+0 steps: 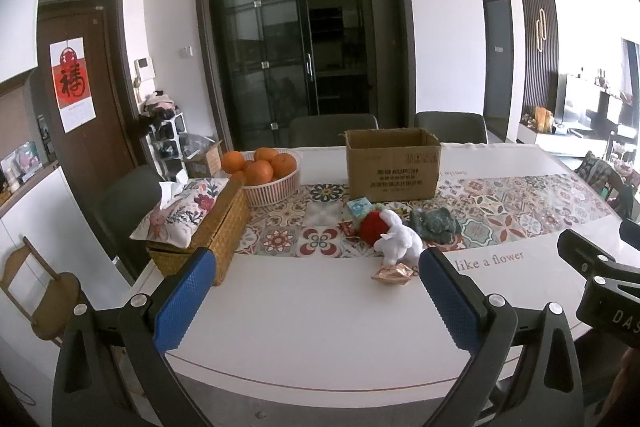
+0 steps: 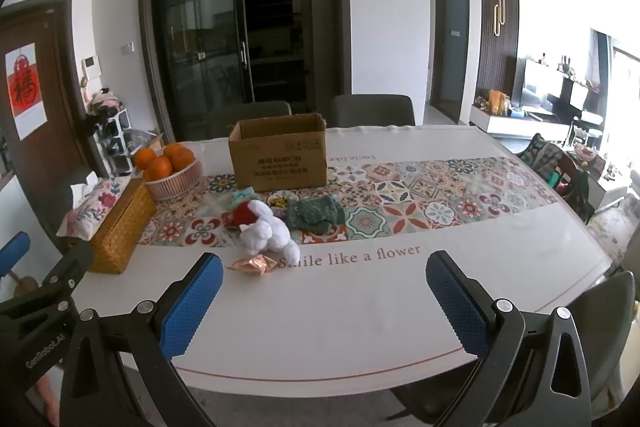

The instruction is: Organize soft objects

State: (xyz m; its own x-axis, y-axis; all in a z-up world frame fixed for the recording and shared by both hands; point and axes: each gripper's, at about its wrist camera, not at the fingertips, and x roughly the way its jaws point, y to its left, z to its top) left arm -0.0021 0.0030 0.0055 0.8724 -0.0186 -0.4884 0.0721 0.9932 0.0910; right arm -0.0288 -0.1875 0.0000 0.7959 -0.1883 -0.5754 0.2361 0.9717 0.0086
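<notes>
A white plush animal [image 1: 400,241] [image 2: 269,231] lies mid-table with a red plush [image 1: 374,225] [image 2: 244,213] behind it and a green knitted toy [image 1: 436,225] [image 2: 316,215] to its right. A small blue packet [image 1: 359,207] [image 2: 244,194] and a shiny copper wrapper [image 1: 392,273] [image 2: 252,263] lie close by. An open cardboard box [image 1: 392,165] [image 2: 280,155] stands behind them. My left gripper [image 1: 316,303] hovers open over the table's near edge, short of the toys. My right gripper [image 2: 324,303] is open too, nothing between its blue pads [image 2: 456,307].
A wicker tissue box [image 1: 208,231] [image 2: 120,227] with a floral cover sits at the left, and a white basket of oranges [image 1: 272,183] [image 2: 176,177] behind it. The table [image 1: 320,327] [image 2: 360,307] carries a patterned runner. Chairs stand at the far side and near right.
</notes>
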